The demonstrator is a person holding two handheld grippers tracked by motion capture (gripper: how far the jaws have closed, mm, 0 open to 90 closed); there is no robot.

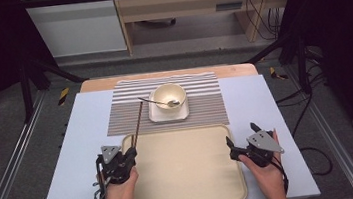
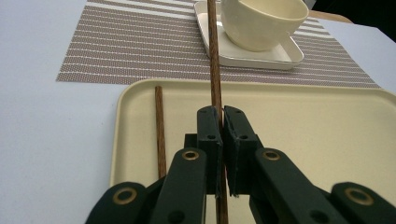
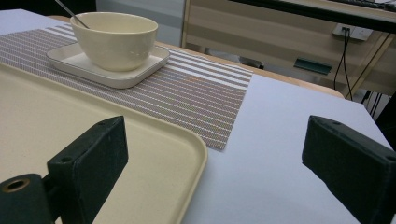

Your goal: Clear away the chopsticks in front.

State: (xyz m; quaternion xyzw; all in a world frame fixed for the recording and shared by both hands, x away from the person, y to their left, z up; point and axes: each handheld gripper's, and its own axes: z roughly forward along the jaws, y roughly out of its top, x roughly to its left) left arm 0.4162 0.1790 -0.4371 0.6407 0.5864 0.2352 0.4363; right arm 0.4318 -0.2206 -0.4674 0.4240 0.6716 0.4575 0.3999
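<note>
My left gripper (image 1: 131, 153) is at the near left corner of the beige tray (image 1: 188, 173), shut on a brown chopstick (image 2: 215, 70) that points forward over the striped placemat (image 2: 130, 51) towards the square plate (image 2: 261, 58). A second chopstick (image 2: 160, 130) lies to its left across the tray's (image 2: 303, 126) rim. Both chopsticks (image 1: 137, 125) appear as thin lines in the high view. A cream bowl (image 1: 169, 96) with a metal spoon (image 1: 162, 102) in it stands on the plate (image 1: 155, 116). My right gripper (image 1: 241, 135) is open and holds nothing, by the tray's right edge (image 3: 93, 112).
The placemat (image 1: 126, 115) lies on a pale blue table cover (image 1: 80, 155), beyond the tray. Bare cover lies to the right of the tray (image 3: 280, 154). Behind the table are wooden furniture (image 3: 280, 32) and hanging cables (image 1: 266, 19).
</note>
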